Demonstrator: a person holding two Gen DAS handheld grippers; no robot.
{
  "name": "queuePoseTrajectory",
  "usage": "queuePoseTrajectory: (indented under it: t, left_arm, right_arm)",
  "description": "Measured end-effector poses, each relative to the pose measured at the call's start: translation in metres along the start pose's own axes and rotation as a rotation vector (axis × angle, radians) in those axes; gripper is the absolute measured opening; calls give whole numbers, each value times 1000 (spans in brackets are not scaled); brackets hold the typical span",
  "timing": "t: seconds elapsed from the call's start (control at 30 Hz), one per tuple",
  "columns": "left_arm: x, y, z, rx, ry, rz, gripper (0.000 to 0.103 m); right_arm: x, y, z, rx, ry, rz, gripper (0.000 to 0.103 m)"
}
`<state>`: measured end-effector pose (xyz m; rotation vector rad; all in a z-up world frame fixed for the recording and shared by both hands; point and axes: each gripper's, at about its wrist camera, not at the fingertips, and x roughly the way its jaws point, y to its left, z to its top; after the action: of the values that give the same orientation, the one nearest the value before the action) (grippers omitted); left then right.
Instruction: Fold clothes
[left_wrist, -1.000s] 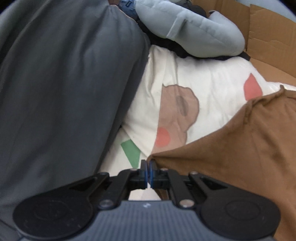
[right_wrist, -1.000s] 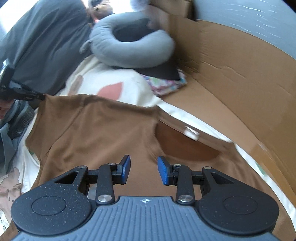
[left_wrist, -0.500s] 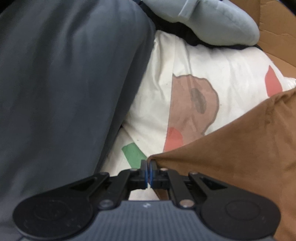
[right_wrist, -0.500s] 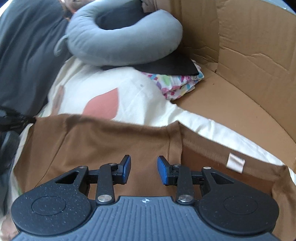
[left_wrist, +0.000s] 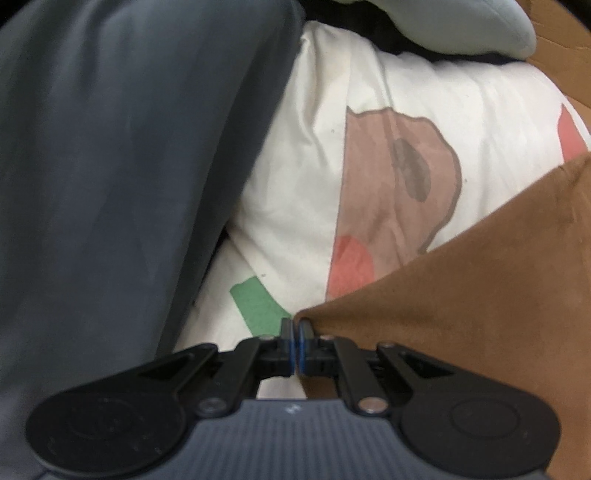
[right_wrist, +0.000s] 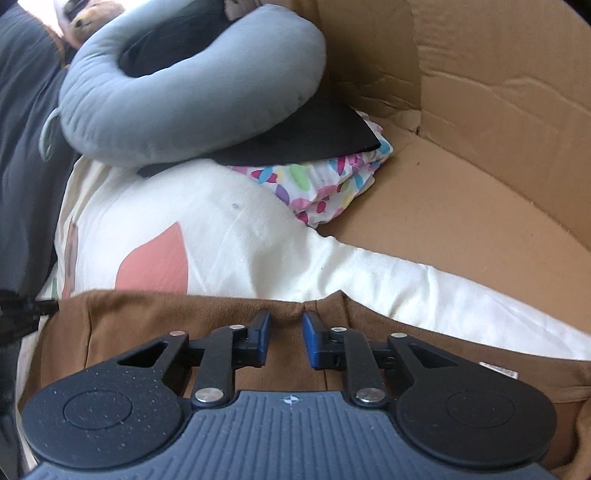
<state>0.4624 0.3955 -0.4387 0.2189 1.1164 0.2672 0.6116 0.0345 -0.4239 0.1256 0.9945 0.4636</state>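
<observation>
A brown shirt (left_wrist: 461, 295) lies spread on a cream blanket (left_wrist: 317, 177) with coloured patches. My left gripper (left_wrist: 294, 325) is shut on a corner of the shirt, which stretches away to the right. In the right wrist view the same brown shirt (right_wrist: 166, 314) fills the foreground, its far edge running across the cream blanket (right_wrist: 229, 229). My right gripper (right_wrist: 284, 325) is open just above that far edge, with a fold of the cloth under the gap. The left gripper's black body (right_wrist: 14, 314) peeks in at the left edge there.
A dark grey cloth (left_wrist: 129, 166) rises along the left. A grey curved pillow (right_wrist: 177, 99) rests on a black folded item (right_wrist: 314, 136) and a floral folded cloth (right_wrist: 325, 188) at the back. Cardboard walls (right_wrist: 498, 110) close the right side.
The right gripper has travelled forward over the shirt to its far edge, still open. The left gripper keeps its hold on the shirt corner and has edged forward.
</observation>
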Motion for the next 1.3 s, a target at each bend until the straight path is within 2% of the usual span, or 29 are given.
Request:
queuePoseTrajectory:
  t: [0.17,0.23,0.3,0.4,0.5,0.63,0.77,0.9,1.13,1.17,1.23,1.3]
  left_arm:
    - [-13,-2,2,-1,-27,61,11]
    - [-23,-11,3,9,-62,84,20]
    - [-34,-20,4,16,-99,101,21]
    - [-57,-38,10,0,-178,43,20]
    - [-75,-60,20,-16,-246,-52,18]
    - [-83,-93,29,2,-282,-186,14]
    - [-77,-126,35,17,-290,-248,10]
    - [-66,-138,46,39,-288,-245,8]
    - [-53,-133,58,26,-232,-224,4]
    - [-54,-132,60,20,-221,-230,4]
    - [-64,-125,62,-5,-198,-248,6]
    - [-77,-114,55,4,-186,-229,9]
  right_arm:
    - [-2,-2,7,49,-17,11,22]
    - [-7,-4,11,66,-24,20,23]
    - [-13,-7,14,83,-17,34,23]
    - [-25,-10,16,95,-52,15,24]
    - [-38,-14,14,124,-82,10,24]
    - [-60,-18,5,97,-74,-7,24]
    - [-88,-23,-8,11,-73,-38,25]
    - [-113,-32,-23,-43,-75,-61,25]
    - [-169,-48,-64,-91,-55,-89,28]
    - [-178,-53,-70,-85,-50,-99,32]
    - [-197,-65,-83,-46,-37,-123,33]
    - [-215,-75,-98,-13,-17,-141,33]
